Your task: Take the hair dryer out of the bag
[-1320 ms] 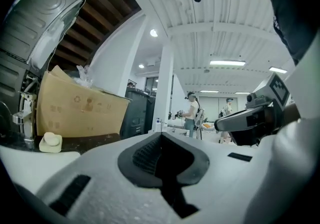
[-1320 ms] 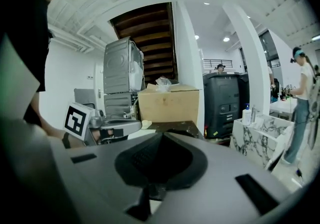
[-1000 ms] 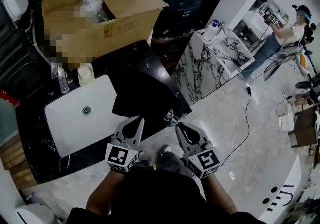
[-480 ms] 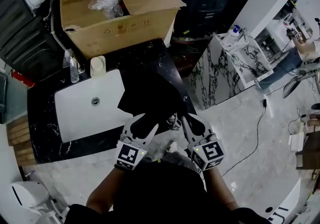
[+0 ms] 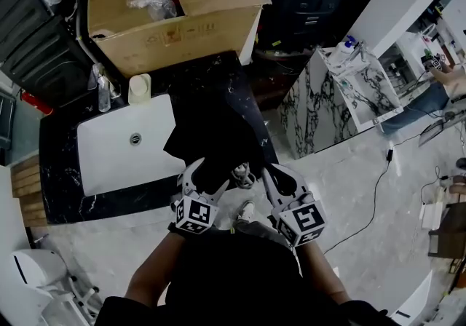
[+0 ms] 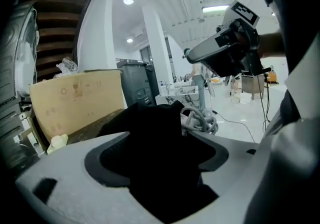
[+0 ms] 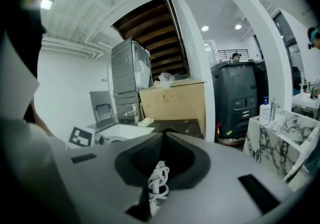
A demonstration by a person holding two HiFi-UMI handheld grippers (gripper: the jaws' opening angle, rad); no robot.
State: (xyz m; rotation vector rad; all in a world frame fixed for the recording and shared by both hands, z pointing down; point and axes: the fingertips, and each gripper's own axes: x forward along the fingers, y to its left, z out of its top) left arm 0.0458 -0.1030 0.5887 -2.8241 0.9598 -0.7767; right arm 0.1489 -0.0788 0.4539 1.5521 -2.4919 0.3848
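A black marble table (image 5: 218, 77) bears a brown cardboard box (image 5: 175, 19) and holds a white rectangular sink (image 5: 124, 150). A black fabric bag (image 5: 211, 135) lies at the table's front edge. Both grippers point forward and slightly down. The left gripper (image 5: 210, 172), its jaws just opened wide, straddles bag fabric. The right gripper (image 5: 266, 170), jaws closed, pinches a pale coiled cord (image 5: 242, 174) at the bag's mouth. The hair dryer itself is hidden.

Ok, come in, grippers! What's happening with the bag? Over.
Left gripper jaws just opened, black bag between them. Right gripper shut on white cord. Hair dryer not seen yet. Nothing blocking the bag.
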